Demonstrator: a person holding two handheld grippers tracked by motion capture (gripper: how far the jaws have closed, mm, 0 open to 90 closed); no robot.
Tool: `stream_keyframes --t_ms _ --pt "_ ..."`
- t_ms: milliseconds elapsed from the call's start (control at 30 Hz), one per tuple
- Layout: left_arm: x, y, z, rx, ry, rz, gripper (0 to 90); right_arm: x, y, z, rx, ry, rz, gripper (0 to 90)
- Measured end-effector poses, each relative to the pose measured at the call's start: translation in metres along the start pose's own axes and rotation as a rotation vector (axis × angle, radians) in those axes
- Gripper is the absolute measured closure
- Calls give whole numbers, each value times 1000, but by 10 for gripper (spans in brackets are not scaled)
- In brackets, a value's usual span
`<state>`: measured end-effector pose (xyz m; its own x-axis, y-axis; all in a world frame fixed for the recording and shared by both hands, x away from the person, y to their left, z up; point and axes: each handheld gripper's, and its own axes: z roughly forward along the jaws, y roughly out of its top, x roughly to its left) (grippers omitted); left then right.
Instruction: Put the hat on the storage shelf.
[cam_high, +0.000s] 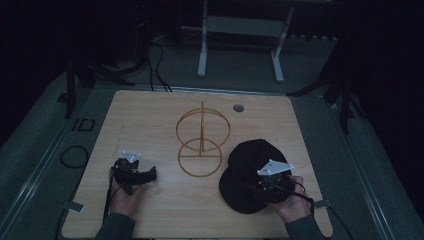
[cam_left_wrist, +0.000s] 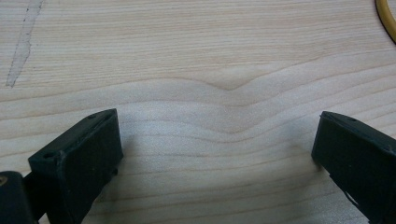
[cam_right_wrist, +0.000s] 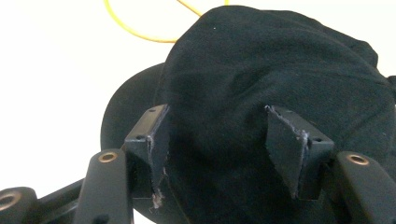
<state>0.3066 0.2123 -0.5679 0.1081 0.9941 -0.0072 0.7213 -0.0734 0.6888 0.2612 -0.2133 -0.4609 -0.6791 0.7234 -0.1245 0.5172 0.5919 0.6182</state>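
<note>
The black cap (cam_high: 251, 175) lies on the right near part of the wooden table (cam_high: 150, 120), just beside the yellow wire stand (cam_high: 201, 142). It is soft cloth, light and easily crumpled; the crown folds under pressure, while the brim at its near left edge is likely stiffer and offers the firmer hold. The right gripper (cam_right_wrist: 217, 135) stands over the crown with its jaws wide apart on either side of a bulge of cloth; whether the pads press the cloth is hard to tell, and they appear not to clamp it. The left gripper (cam_left_wrist: 217, 154) rests with jaws wide apart over bare wood, nothing between them. The tabletop is smooth pale wood; the surrounding room is dark, with a grey frame (cam_high: 240, 40) beyond the table.
</note>
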Motion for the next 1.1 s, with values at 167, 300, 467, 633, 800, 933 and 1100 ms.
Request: stream_keyframes --t_ms 167,300,467,633,800,933,1100 --pt "0 0 0 0 -2 2 12 2 4 6 25 20 -3 387" --pt "0 0 0 0 -2 2 12 5 7 10 37 19 -16 392" --pt "0 0 0 0 -2 2 12 9 12 16 56 23 -32 383" --pt "0 0 0 0 -2 2 12 13 16 22 74 29 -51 364" --pt "0 0 0 1 -2 3 12 14 21 37 136 43 -52 337" --pt "0 0 0 1 -2 2 12 14 21 45 173 39 -65 342" --pt "0 0 0 1 -2 2 12 12 20 53 216 66 -52 358"
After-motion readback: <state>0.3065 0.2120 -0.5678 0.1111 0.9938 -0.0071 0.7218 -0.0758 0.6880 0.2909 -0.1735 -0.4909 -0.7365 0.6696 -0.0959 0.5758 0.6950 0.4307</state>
